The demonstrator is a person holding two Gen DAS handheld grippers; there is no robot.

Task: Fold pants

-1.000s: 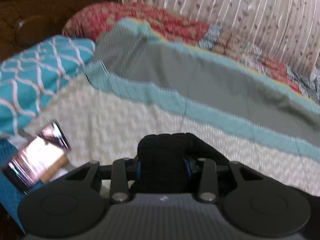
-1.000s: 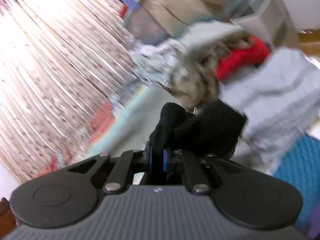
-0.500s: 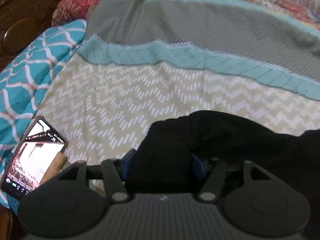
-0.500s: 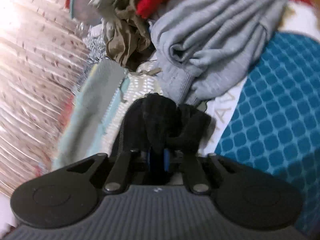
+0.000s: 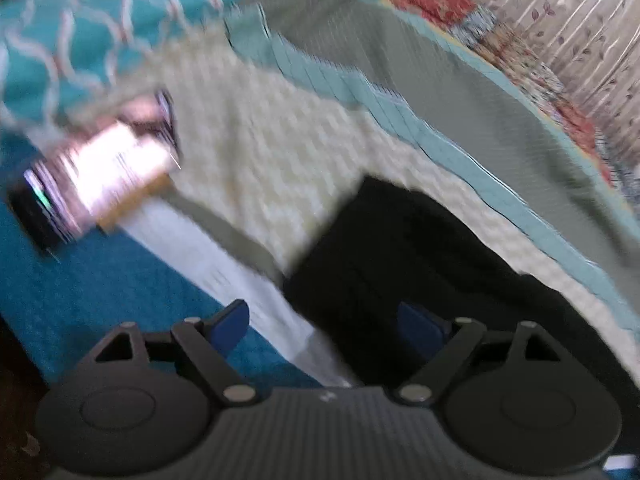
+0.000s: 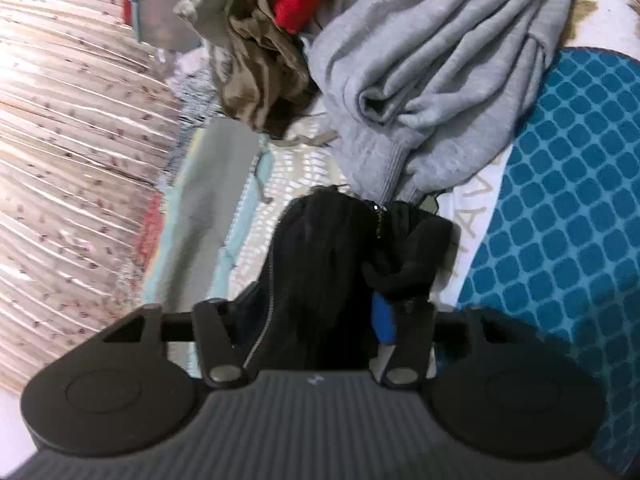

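Note:
The black pants lie flat on the chevron-patterned bedspread in the left wrist view, which is blurred. My left gripper is open just above the near end of the pants, its blue pads spread wide. In the right wrist view the other end of the pants is bunched between the jaws of my right gripper, which are open; the cloth rests loosely between the fingers.
A lit phone lies on the bed's left edge, beside a teal patterned pillow. A pile of grey, olive and red clothes sits just beyond the right gripper. A blue patterned cover lies to its right, a curtain to its left.
Both grippers lowered the pants onto the bed and opened. The left gripper let go and swung left, so the pants now lie flat.

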